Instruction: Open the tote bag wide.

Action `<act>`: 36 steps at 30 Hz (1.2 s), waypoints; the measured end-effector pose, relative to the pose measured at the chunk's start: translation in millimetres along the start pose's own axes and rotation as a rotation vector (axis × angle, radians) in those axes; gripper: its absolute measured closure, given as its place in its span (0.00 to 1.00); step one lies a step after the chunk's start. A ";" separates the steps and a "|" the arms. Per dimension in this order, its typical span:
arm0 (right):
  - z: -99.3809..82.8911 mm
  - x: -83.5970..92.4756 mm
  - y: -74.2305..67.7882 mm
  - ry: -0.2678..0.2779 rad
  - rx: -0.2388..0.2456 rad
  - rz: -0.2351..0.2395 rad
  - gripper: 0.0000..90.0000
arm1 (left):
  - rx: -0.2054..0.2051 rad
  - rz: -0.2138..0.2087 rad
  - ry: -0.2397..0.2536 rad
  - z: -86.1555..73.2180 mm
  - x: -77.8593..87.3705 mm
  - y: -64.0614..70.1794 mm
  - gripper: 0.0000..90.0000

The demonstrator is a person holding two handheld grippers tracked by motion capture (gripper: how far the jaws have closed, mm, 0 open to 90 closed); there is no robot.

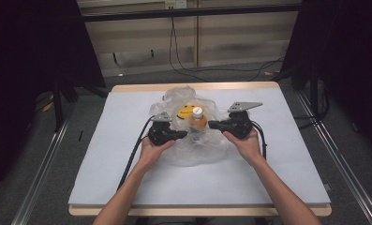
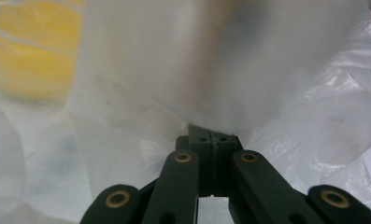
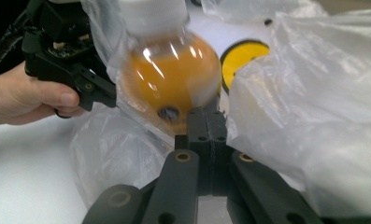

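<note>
A crumpled clear plastic bag (image 1: 193,152) with a yellow smiley print (image 1: 185,111) lies mid-table. An orange bottle (image 1: 197,121) with a white cap stands upright in it, between my two grippers. My left gripper (image 1: 184,134) is at the bottle's left, jaws pressed together on the bag's film (image 2: 174,70), which rises from its tips (image 2: 210,139). My right gripper (image 1: 212,124) comes in from the right, also shut, its tips (image 3: 206,116) pinching bag film just in front of the bottle (image 3: 171,84). The left gripper (image 3: 75,70) and its hand show beyond the bottle.
The bag rests on a pale blue mat (image 1: 127,178) covering a wooden table. Dark cables (image 1: 132,159) trail from each gripper toward the front edge. Metal rails (image 1: 43,164) run along the floor on both sides, and wires lie behind the table.
</note>
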State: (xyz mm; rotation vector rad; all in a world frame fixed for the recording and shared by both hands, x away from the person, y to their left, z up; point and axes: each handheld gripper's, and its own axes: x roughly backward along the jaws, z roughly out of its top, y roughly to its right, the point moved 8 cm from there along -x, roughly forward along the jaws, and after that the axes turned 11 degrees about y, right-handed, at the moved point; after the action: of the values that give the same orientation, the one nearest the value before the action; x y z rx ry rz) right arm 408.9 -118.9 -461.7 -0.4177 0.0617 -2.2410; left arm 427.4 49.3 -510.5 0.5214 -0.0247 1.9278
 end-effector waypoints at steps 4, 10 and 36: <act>-15.5 -0.4 3.6 -0.044 -0.012 -0.007 1.00 | -0.016 -0.003 -0.023 -4.3 -0.9 -1.5 1.00; -31.9 1.2 8.5 -0.090 0.009 -0.025 1.00 | -0.044 0.004 -0.082 -16.8 -3.1 -4.8 1.00; -84.0 21.2 38.7 -0.288 -0.048 -0.036 1.00 | -0.069 0.054 -0.209 -33.9 13.0 -9.4 1.00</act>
State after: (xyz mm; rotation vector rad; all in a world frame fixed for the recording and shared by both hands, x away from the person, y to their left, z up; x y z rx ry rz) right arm 398.1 -168.0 -542.2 -0.7682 -0.0439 -2.1957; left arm 419.8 73.1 -538.4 0.6796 -0.2416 1.9102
